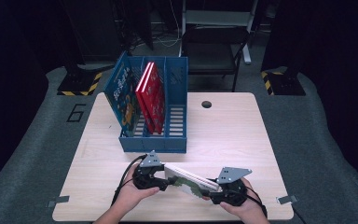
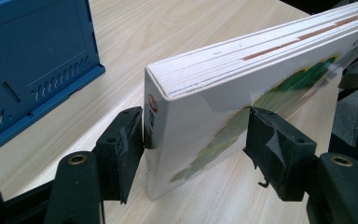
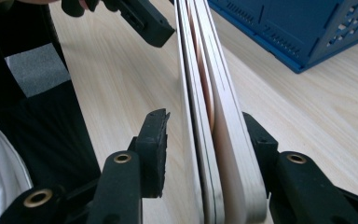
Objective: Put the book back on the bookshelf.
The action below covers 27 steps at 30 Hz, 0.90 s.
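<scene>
We hold a white book (image 1: 191, 179) between both grippers, just in front of the blue file rack (image 1: 153, 142). Our left gripper (image 2: 193, 144) clasps its spine end. Our right gripper (image 3: 209, 140) stands loosely around the page end, one jaw clear.

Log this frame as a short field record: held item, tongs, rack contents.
held item: white book, standing on edge on the table
left tongs: pads against the spine end
right tongs: one pad touching, gap at the other
rack: blue, three slots
rack contents: blue book, red book
</scene>
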{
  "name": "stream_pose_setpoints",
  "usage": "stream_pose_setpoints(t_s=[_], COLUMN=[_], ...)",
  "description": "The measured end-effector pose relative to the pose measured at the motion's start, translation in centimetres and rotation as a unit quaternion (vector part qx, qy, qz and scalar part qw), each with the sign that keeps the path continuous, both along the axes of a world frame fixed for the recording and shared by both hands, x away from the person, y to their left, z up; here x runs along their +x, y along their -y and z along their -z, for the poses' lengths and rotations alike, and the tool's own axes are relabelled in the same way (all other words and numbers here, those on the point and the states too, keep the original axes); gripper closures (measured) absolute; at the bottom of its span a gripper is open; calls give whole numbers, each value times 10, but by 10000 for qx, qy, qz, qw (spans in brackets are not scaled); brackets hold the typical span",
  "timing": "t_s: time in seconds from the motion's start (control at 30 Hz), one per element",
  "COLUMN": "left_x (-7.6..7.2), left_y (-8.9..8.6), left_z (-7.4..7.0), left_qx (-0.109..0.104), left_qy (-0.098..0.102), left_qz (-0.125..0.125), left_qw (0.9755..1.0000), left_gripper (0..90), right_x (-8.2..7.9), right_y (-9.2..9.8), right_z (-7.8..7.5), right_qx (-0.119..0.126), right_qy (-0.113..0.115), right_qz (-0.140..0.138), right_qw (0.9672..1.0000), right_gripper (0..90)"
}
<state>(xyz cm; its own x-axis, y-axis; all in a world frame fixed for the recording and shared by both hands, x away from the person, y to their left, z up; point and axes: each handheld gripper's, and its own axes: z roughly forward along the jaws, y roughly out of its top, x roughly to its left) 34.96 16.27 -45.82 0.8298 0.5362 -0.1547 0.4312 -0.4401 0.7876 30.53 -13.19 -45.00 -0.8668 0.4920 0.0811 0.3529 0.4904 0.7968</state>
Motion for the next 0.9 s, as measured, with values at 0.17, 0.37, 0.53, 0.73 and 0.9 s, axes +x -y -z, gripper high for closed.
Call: stream_pose_setpoints(t_s=[0.17,0.37,0.53,0.73,0.9], left_x=[3,8,9,8,6], left_y=[0,3,5,8,8], left_z=[-1,1,0,1,0], left_qx=[-69,-123,-163,-120,-93], left_qy=[11,-114,-113,-55,-38], left_qz=[79,171,193,123,144], left_qw=[9999,9997,9996,9998,9998], left_gripper=[360,317,318,321,337], right_x=[-1,-2,-2,-2,-2], right_y=[6,8,12,17,20], right_z=[0,1,3,6,8], right_qx=[-58,-78,-87,-167,-277], right_qy=[-60,-70,-98,-170,-114], right_qz=[-43,-117,-59,-19,19], right_qw=[10000,9999,9999,9997,9996], right_gripper=[601,604,592,587,666])
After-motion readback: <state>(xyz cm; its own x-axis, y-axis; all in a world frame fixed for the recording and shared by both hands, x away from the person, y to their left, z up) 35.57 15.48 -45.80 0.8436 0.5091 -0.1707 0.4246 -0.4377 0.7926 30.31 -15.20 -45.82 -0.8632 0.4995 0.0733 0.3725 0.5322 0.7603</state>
